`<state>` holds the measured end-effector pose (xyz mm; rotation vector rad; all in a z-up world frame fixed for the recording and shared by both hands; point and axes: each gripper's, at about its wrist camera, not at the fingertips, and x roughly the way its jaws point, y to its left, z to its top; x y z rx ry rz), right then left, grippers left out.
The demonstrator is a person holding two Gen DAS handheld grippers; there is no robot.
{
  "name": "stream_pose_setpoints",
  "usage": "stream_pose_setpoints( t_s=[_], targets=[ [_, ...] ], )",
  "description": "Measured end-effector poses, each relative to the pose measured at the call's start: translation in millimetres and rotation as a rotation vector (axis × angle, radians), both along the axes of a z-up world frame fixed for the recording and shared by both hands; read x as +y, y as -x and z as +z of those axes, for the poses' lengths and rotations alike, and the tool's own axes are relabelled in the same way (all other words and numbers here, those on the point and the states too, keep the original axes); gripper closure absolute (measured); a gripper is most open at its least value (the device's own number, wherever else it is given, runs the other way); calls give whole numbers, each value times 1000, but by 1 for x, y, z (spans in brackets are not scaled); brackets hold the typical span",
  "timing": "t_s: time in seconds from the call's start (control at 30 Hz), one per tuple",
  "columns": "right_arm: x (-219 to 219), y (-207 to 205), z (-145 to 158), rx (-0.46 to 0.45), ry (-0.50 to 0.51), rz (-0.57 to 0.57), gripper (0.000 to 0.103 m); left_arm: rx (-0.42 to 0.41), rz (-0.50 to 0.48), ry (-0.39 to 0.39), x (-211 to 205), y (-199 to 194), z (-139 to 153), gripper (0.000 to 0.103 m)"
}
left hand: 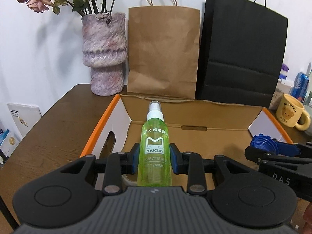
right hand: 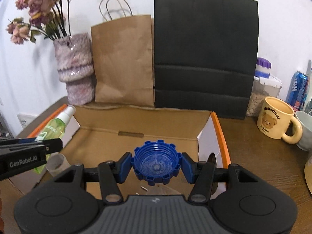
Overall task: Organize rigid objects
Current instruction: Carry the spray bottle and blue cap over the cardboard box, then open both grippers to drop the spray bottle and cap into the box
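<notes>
My left gripper [left hand: 155, 160] is shut on a green spray bottle [left hand: 155, 148] with a white nozzle, held upright over the open cardboard box [left hand: 195, 136]. The bottle also shows at the left of the right wrist view [right hand: 55, 127]. My right gripper [right hand: 156, 164] is shut on a blue ridged cap [right hand: 156, 160], its open side facing the camera, above the box [right hand: 136, 146]. The cap and right gripper show at the right edge of the left wrist view [left hand: 262, 143].
A brown paper bag [left hand: 163, 52], a black paper bag [left hand: 239, 48] and a pink vase with dried flowers [left hand: 105, 54] stand behind the box. A yellow bear mug [right hand: 275, 120], a blue can [right hand: 298, 89] and a lidded jar [right hand: 262, 89] stand at right. A cardboard tube [right hand: 57, 164] lies in the box.
</notes>
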<state>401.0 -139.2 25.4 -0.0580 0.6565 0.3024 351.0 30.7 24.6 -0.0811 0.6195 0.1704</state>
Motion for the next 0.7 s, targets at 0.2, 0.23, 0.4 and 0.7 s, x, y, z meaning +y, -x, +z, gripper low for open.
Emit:
stream_pose_setpoints(
  t_s=[0.2,0.23,0.4,0.7],
  targets=[
    [-2,-1,-3,16,24,-10,49,20,-8,-22,-2,-1,0,69],
    [-2,-1,-2,18,25,-13,46,9,-4,-26,-2,0,2,65],
    [-9,-2,0,8,28,-43,20,-28,20,-38,2,2,10,22],
    [-13,-5,1,16,27,-53,1,-21,56,-39,9,-1,13,0]
  ],
)
